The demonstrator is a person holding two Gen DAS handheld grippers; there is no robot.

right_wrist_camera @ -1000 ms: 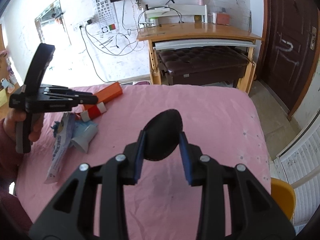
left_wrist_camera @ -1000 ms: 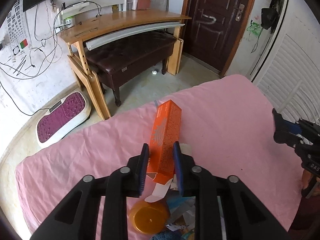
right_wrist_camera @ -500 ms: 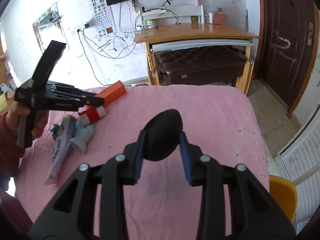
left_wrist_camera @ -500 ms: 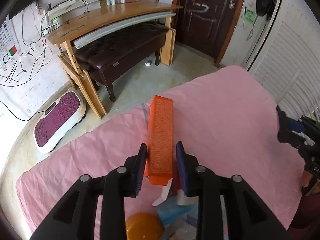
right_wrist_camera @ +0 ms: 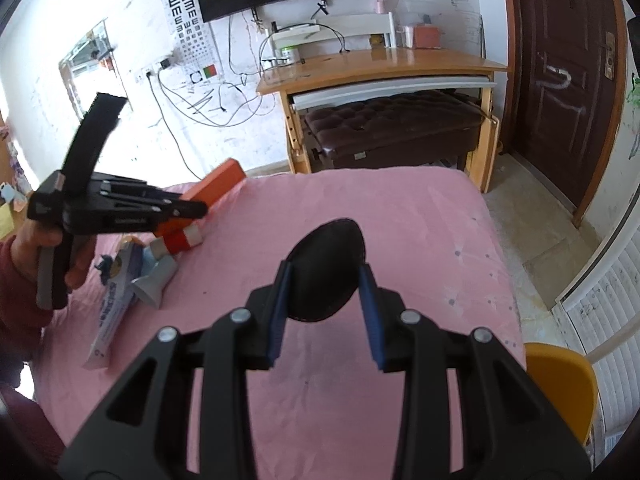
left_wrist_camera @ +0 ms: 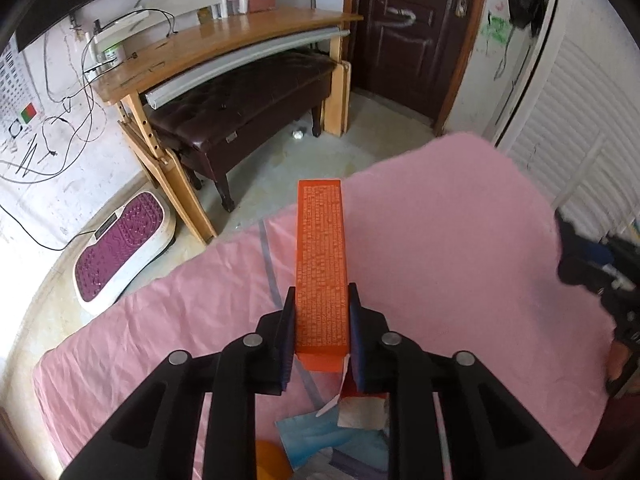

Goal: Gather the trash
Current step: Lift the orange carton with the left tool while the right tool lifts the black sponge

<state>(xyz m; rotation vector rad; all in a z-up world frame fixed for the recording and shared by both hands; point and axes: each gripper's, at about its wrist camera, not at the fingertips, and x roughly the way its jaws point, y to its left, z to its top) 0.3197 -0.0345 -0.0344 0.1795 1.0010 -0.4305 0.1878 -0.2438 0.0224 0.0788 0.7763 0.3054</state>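
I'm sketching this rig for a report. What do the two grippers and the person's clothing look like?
Both the left gripper and the right gripper are matte black, with triangular cut-outs, silver rivets and blue ribbed pads. The left one's handle is black and grey. A dark red sleeve shows.

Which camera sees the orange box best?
The left wrist view: the orange box fills the middle, its printed face clear between the left gripper's pads. The right wrist view shows only its far end beyond that gripper.
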